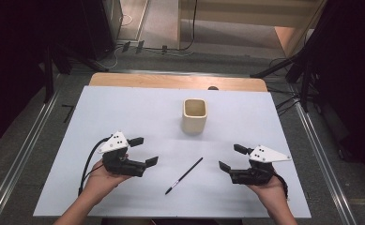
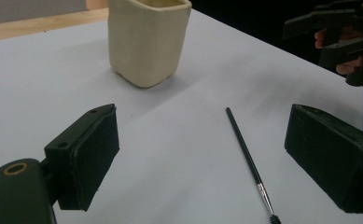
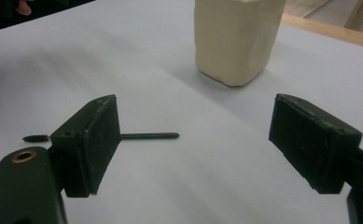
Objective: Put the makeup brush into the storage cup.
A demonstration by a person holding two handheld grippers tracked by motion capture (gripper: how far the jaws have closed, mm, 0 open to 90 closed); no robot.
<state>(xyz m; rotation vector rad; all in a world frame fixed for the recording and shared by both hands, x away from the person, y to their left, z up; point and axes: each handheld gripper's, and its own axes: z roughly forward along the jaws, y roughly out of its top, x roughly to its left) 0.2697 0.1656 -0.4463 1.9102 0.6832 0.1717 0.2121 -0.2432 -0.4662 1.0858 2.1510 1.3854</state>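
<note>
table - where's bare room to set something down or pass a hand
Most of the white table is bare: the whole far left beside the cream cup, the far right past it, and the strip between cup and paintbrush. It is tightest at the near middle, where the paintbrush lies between the left gripper and right gripper.

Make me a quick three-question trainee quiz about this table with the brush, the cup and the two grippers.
1. True or false: the paintbrush stands inside the cream cup.
2. Which states fit the left gripper and right gripper? A) both shut on the brush B) both open, holding nothing C) one holds the cup
3. Fill in: the brush lies flat on the white table, ____ the two grippers.

Key: 1 false; 2 B; 3 between.
</note>
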